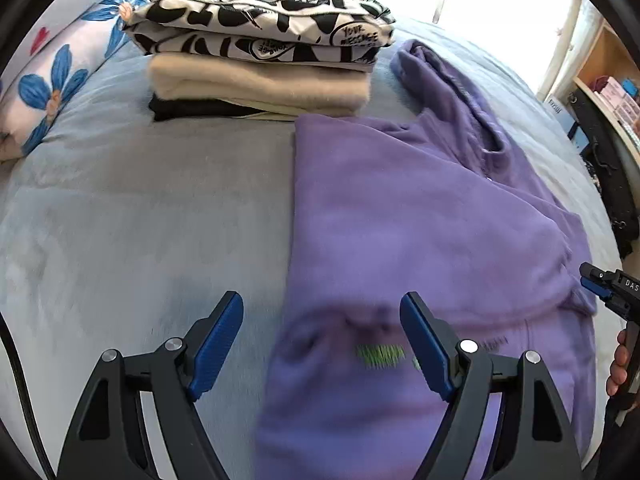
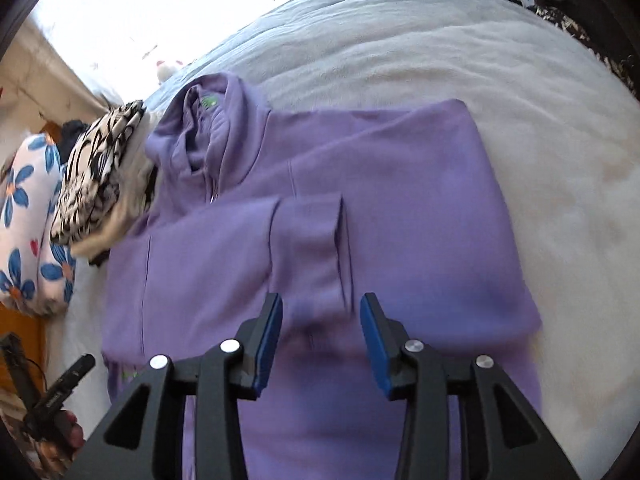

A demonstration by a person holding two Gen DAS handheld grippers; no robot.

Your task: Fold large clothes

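A purple hoodie (image 1: 400, 208) lies flat on the bed, its hood (image 1: 452, 92) at the far end. My left gripper (image 1: 322, 304) hovers open over its near left edge, above a blurred green print (image 1: 380, 356), with nothing between the fingers. In the right wrist view the hoodie (image 2: 400, 200) has one sleeve (image 2: 308, 240) folded across the body. My right gripper (image 2: 322, 304) stands open just above that sleeve's cuff, its pads clear of the cloth. The right gripper's tip (image 1: 600, 284) also shows at the right edge of the left wrist view.
A stack of folded clothes (image 1: 260, 60) sits beyond the hoodie, with a black-and-white printed piece on top. A flowered pillow (image 1: 60, 76) lies far left. The grey-blue blanket (image 1: 140, 220) is bare left of the hoodie. Shelves (image 1: 608, 80) stand past the bed's right edge.
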